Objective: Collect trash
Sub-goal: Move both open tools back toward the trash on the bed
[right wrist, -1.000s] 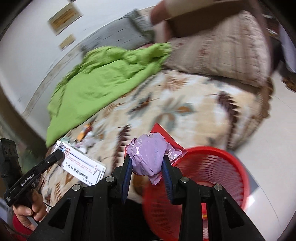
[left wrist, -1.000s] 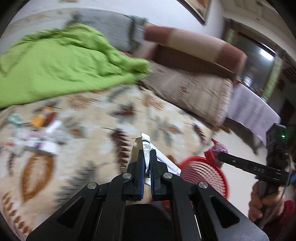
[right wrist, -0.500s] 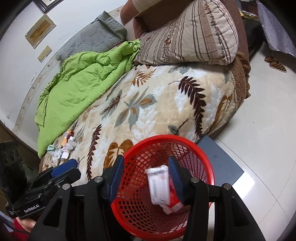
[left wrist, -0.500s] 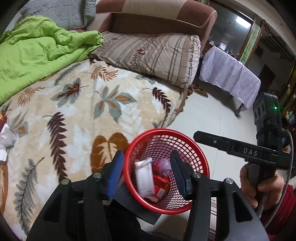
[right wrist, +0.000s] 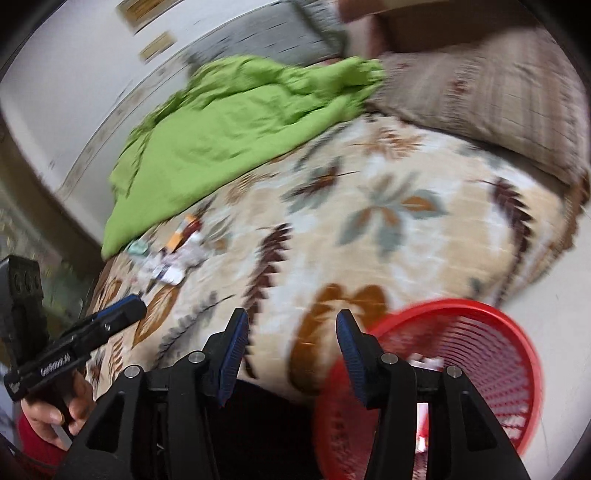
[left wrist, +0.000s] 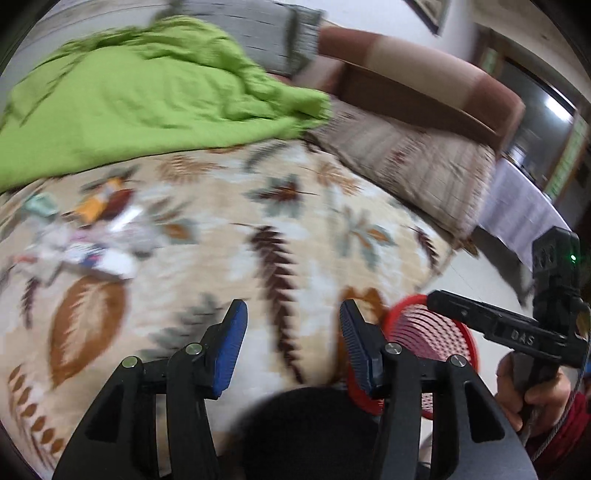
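Note:
Both views are blurred by motion. A pile of trash (left wrist: 85, 236) lies on the leaf-patterned blanket at the left; it also shows in the right wrist view (right wrist: 173, 258). It holds an orange wrapper, white packets and a teal scrap. The red mesh basket (left wrist: 432, 343) stands on the floor by the bed edge, and in the right wrist view (right wrist: 480, 369) some trash shows inside it. My left gripper (left wrist: 291, 332) is open and empty over the blanket. My right gripper (right wrist: 291, 339) is open and empty beside the basket's left rim.
A green quilt (left wrist: 140, 96) covers the far left of the bed. A striped pillow (left wrist: 417, 158) and a brown headboard (left wrist: 424, 85) lie at the right. A grey pillow (left wrist: 255, 33) is at the back. A cloth-covered table (left wrist: 524, 214) stands beyond the tiled floor.
One second ago the left gripper held a white box and the right a purple bag. Both dropped into the basket. Both open grippers have since swung left toward the bed and the trash pile.

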`<action>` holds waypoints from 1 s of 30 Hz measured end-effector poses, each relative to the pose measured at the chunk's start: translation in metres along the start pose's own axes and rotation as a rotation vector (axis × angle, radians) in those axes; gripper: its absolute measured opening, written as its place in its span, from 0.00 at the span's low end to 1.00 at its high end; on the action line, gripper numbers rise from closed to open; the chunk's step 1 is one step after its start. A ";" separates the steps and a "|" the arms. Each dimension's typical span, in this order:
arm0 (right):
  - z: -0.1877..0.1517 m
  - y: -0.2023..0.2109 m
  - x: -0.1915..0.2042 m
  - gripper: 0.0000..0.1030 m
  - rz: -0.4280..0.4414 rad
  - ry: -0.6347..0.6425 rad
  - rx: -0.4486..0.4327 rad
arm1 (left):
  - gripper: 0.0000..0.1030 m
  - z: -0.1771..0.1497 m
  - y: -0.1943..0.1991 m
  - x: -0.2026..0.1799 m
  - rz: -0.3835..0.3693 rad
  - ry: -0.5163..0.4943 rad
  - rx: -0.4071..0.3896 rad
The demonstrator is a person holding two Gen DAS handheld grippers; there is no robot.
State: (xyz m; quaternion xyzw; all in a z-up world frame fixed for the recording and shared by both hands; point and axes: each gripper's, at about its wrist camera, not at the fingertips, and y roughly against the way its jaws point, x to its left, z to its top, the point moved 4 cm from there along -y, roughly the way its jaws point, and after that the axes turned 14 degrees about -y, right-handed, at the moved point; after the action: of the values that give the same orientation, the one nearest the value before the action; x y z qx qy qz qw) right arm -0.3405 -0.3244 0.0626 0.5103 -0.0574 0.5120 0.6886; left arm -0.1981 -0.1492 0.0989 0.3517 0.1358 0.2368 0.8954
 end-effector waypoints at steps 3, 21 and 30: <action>-0.004 -0.024 0.033 0.52 0.024 0.072 0.047 | 0.49 -0.011 0.015 0.041 0.055 0.075 -0.006; -0.025 -0.182 0.203 0.60 0.144 0.411 0.310 | 0.53 -0.087 0.073 0.229 0.313 0.488 0.007; -0.019 -0.261 0.227 0.60 0.116 0.399 0.385 | 0.53 -0.098 0.070 0.259 0.317 0.545 0.017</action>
State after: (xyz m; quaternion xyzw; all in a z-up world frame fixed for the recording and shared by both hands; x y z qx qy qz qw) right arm -0.0430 -0.1513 0.0218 0.5163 0.1484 0.6426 0.5463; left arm -0.0411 0.0855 0.0573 0.2995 0.3162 0.4580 0.7750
